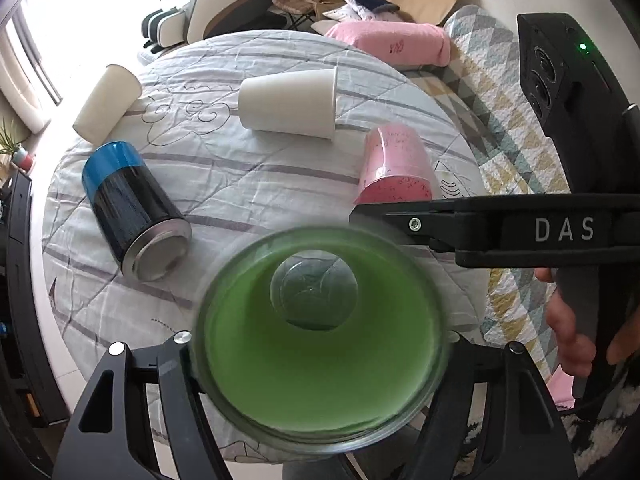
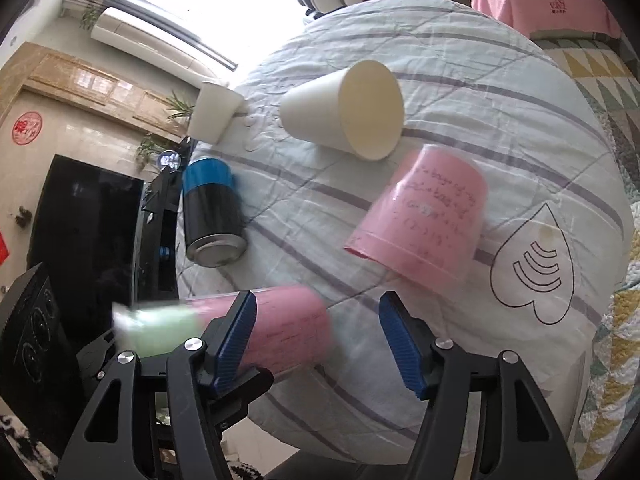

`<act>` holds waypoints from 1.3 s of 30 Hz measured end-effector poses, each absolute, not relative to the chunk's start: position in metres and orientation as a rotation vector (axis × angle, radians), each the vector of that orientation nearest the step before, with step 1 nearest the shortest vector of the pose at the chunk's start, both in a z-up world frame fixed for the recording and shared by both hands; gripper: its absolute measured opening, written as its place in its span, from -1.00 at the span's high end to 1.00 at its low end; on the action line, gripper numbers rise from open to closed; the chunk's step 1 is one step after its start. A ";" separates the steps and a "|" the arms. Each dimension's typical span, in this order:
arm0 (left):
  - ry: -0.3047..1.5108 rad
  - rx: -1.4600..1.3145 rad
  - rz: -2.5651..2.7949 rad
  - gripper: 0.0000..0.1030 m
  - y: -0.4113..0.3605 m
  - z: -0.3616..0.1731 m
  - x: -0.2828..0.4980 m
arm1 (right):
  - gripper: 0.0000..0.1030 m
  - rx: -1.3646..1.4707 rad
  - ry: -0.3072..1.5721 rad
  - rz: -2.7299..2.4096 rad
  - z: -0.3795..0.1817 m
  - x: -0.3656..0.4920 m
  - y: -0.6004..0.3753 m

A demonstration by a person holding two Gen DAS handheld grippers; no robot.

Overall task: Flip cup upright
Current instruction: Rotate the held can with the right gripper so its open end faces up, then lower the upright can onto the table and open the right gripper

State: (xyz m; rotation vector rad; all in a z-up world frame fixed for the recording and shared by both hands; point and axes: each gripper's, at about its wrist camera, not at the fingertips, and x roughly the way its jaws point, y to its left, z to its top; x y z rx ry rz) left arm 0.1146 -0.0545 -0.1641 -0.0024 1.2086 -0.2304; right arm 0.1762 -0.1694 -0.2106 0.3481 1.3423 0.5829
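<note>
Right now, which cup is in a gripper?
The green-lined clear cup, clamped in the left gripper. The white paper cups, the pink cup and the black-and-blue tumbler all rest ungripped on the table.

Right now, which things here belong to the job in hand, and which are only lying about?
In the job:
- green-lined cup, held in the left tool
- right tool, open beside that cup

Lying about, untouched:
- pink cup
- white paper cup, on its side
- second white cup, at the table edge
- blue-and-black tumbler, on its side
- pink towel
</note>
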 end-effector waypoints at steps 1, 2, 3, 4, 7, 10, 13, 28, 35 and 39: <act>1.218 -0.003 -0.226 -0.53 -0.054 -0.166 0.116 | -0.29 0.343 1.344 0.565 -0.211 0.177 -0.171; 1.223 -0.005 -0.223 -0.55 -0.054 -0.167 0.116 | -0.29 0.339 1.345 0.554 -0.211 0.178 -0.172; 1.226 -0.010 -0.222 -0.57 -0.054 -0.168 0.117 | -0.29 0.338 1.345 0.547 -0.211 0.178 -0.173; 1.229 -0.016 -0.223 -0.63 -0.053 -0.168 0.117 | -0.29 0.342 1.345 0.544 -0.210 0.178 -0.175; 1.237 -0.019 -0.206 -0.73 -0.051 -0.168 0.117 | -0.29 0.341 1.344 0.530 -0.209 0.180 -0.178; 1.240 -0.026 -0.202 -0.75 -0.049 -0.167 0.116 | -0.29 0.356 1.337 0.526 -0.205 0.177 -0.180; 1.234 -0.032 -0.197 -0.76 -0.049 -0.162 0.114 | -0.29 0.372 1.324 0.515 -0.198 0.173 -0.184; 1.146 -0.061 -0.131 -0.84 -0.043 -0.101 0.082 | -0.38 0.298 1.183 0.409 -0.134 0.134 -0.205; 1.076 -0.047 -0.126 -0.88 -0.041 -0.071 0.058 | -0.51 0.226 1.092 0.367 -0.098 0.099 -0.202; 1.037 -0.036 -0.128 -0.89 -0.035 -0.057 0.038 | -0.51 0.195 1.061 0.354 -0.086 0.076 -0.197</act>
